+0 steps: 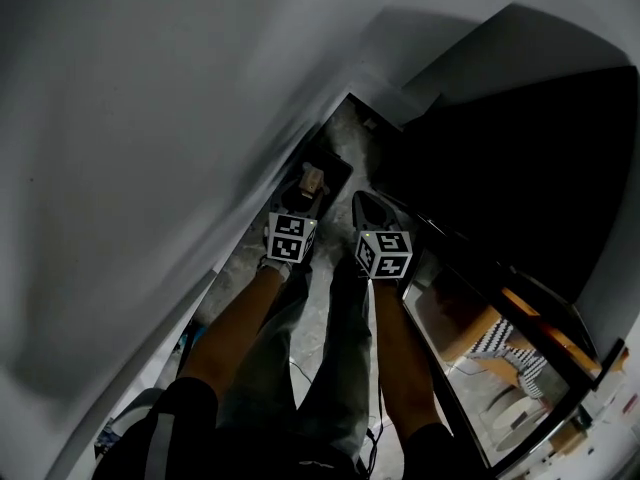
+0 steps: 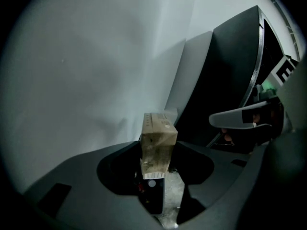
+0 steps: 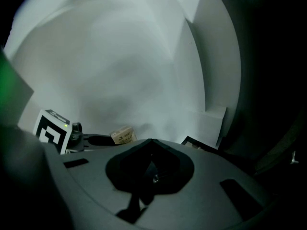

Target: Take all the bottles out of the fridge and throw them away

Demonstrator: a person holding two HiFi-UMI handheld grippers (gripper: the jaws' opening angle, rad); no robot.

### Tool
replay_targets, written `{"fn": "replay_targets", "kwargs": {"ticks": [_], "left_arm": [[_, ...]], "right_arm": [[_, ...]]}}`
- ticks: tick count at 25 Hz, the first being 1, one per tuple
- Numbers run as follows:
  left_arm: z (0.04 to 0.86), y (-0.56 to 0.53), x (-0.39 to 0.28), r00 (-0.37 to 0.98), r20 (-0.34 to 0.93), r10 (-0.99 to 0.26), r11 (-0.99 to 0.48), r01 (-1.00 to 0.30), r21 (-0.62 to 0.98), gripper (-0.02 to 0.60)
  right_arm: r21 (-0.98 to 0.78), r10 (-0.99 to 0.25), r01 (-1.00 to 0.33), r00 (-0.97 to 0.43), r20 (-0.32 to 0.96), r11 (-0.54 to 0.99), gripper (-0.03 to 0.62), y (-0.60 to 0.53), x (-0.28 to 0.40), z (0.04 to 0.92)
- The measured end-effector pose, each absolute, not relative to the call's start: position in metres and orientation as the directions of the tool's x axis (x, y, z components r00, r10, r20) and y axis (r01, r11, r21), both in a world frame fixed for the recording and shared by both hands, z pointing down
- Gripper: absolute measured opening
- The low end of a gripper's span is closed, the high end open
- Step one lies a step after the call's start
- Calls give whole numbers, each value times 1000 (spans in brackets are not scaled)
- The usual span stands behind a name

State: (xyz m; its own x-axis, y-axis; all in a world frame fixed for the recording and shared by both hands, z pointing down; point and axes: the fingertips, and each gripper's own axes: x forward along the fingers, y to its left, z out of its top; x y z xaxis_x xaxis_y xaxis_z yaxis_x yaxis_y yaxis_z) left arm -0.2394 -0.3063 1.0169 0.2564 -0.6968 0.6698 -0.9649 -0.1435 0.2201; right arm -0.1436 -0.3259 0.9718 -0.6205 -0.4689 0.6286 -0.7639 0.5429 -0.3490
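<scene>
My left gripper [image 1: 306, 196] is shut on a small tan carton [image 1: 313, 179] with a printed label. In the left gripper view the carton [image 2: 158, 140] stands upright between the jaws, out over a grey speckled floor [image 2: 173, 195]. My right gripper [image 1: 367, 208] hangs just to the right of it, jaws together with nothing between them. In the right gripper view its dark jaws [image 3: 152, 152] meet in a point, and the carton [image 3: 123, 136] and the left gripper's marker cube [image 3: 50, 130] show at the left. No bottle is in view.
The dark fridge body [image 1: 520, 158] fills the right, with a door shelf [image 1: 500, 353] holding light things at the lower right. A white wall [image 1: 150, 118] runs along the left. A dark flat thing [image 1: 335, 166] lies on the floor beyond the carton.
</scene>
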Motion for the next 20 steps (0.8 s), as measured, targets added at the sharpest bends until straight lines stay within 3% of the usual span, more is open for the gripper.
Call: {"fn": "replay_targets", "kwargs": {"ticks": [11,17,20], "left_arm": [[1002,-265,-261,238,694,-679,-107,-968,227,218],[931,-215,-251,298,662,-688,-159,-952,264,36],[882,-204,-242,349,621,-702,-198,-933,300,8]], "right_arm": [[-338,-518,-799,-586,623,497,9,-304,-124,941],[-341,-530,-817,-565,632,465,8,-245,-101,886],[-334,-545,-822,-559,625,460,9,-212,-93,843]]}}
